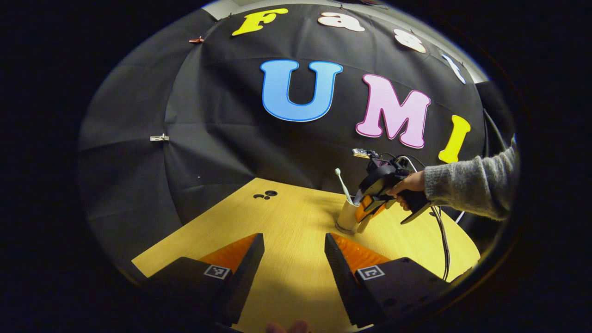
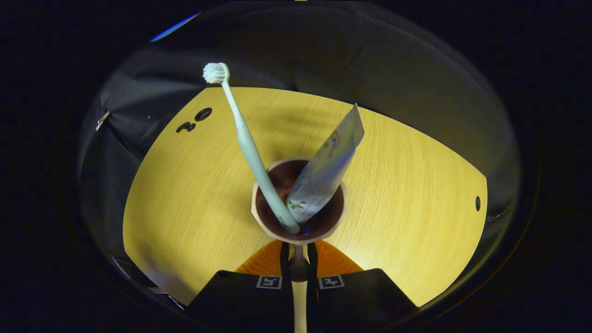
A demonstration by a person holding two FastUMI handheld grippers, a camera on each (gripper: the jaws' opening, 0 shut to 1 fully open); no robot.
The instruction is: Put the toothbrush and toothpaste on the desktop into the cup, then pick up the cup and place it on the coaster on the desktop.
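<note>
cup [image 2: 277, 229] wall hidden, toothpaste [image 2: 323, 171] base hidden

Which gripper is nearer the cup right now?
Right. The right gripper is at the cup, its fingers closed on the near rim. The left gripper hangs open over the desktop, well short of it.

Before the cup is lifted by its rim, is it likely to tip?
Probably somewhat: the cup is tall and narrow, and the toothbrush and toothpaste tube lean out above it. The right gripper pinches only its rim, so it may swing.

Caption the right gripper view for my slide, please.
Right claw pinching the cup rim, toothbrush and toothpaste inside.
</note>
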